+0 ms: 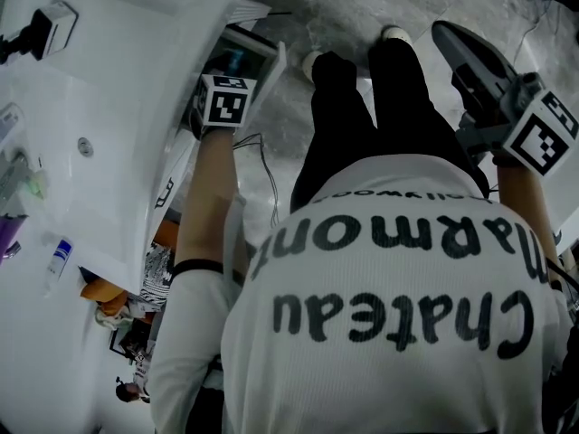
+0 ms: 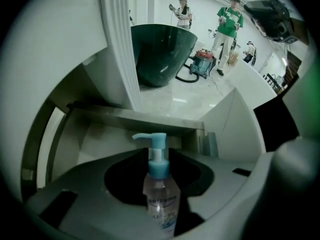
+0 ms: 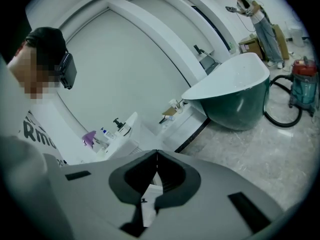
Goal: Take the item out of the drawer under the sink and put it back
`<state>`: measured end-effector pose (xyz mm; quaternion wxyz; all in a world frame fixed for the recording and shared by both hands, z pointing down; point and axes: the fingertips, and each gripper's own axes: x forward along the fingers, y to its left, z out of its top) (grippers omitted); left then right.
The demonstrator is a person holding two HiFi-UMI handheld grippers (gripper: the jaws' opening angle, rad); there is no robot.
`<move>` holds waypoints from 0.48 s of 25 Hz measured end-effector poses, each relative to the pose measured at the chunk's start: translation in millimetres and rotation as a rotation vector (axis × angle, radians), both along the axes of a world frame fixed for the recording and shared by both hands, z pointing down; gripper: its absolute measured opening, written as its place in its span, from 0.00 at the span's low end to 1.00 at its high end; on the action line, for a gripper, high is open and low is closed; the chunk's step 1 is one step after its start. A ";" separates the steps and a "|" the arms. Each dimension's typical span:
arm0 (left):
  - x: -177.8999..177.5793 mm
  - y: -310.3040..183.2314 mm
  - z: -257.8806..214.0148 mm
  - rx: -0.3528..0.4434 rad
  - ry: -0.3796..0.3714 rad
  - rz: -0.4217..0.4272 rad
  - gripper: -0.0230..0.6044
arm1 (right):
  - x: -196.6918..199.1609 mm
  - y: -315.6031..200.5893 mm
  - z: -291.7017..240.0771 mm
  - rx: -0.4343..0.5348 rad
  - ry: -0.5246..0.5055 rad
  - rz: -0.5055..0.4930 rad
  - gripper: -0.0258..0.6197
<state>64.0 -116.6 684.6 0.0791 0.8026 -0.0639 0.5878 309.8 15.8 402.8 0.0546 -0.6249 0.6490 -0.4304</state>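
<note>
Two grippers are working beside a white vanity counter (image 1: 118, 70), which is filling the left of the head view and carrying a small blue-capped bottle (image 1: 58, 259) near its edge. Just right of the counter, an open drawer (image 1: 258, 48) is jutting out over the grey marbled floor (image 1: 344, 16). The left gripper (image 2: 159, 159) is pointing steeply down at that drawer, its marker cube (image 1: 226, 100) facing the camera. Its jaws are standing partly apart and clamping a clear pump bottle (image 2: 161, 194) with a blue pump head. The bottle is standing upright between them, in front of the drawer's pale inside. Whether its base is resting on anything cannot be told.

Beyond the drawer, in the left gripper view, a dark green bathtub (image 2: 160, 51) is sitting on the floor, and two people in green tops (image 2: 229, 24) are standing well behind it.

In the middle of the head view, the person's black trousers (image 1: 380, 116) and white printed T-shirt (image 1: 389, 315) are taking up most of the frame.

On the right, the right gripper (image 3: 156, 154) is hanging out to the side, well apart from the drawer. Its jaws are meeting at the tips and holding nothing. A red-topped vacuum cleaner (image 3: 302, 86) is standing beside the tub at the right edge of its view.
</note>
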 end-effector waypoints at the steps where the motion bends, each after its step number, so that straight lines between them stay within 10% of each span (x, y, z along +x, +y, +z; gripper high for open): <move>1: 0.9 1.2 -1.5 0.002 0.004 0.003 0.24 | -0.4 -1.3 -0.6 0.003 -0.001 -0.006 0.06; 12: 5.7 16.8 -21.5 0.103 0.064 0.053 0.24 | -6.2 -13.0 -3.7 0.036 0.002 -0.077 0.06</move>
